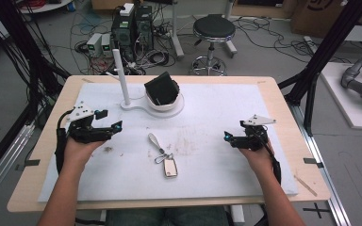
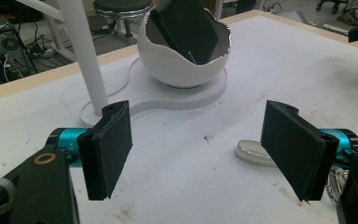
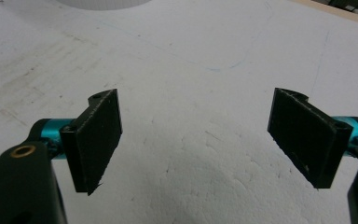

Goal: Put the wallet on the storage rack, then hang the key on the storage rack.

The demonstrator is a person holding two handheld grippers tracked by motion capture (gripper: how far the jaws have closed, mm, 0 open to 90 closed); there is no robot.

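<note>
Nearest, at 6 o'clock on the white foam mat [image 1: 226, 179] covering the table [image 1: 283, 94]: a car key fob [image 1: 170, 168], lying flat, joined by a metal ring [image 1: 162, 157] to a pale strap [image 1: 154, 141] running off toward 11 o'clock. Untouched, between the two tools and apart from both.

At 9 o'clock, the left tool [image 1: 119, 125], jaws spread wide and empty, low over the mat, aimed toward 3 o'clock; in the left gripper view the fob's rounded end [image 2: 254, 153] peeks out just behind the right-hand jaw, so the jaws sit off to the side of the fob, not around it. At 3 o'clock, the right tool [image 1: 226, 136], equally wide and empty, pointing toward 9 o'clock over bare foam.

Farther, at 12 o'clock: a white stand with an upright post [image 1: 121, 77] and a cracked-egg-shaped bowl [image 1: 166, 100] holding a dark, box-like object [image 1: 161, 88], tilted.

Likely step: picking up the fob. Best done by centring one tool over the fob's body, jaws across its narrow sides, lowering until the tips almost brush the foam, then closing firmly. Worth avoiding: pinching the ring or strap alone, leaving the fob to swing.
</note>
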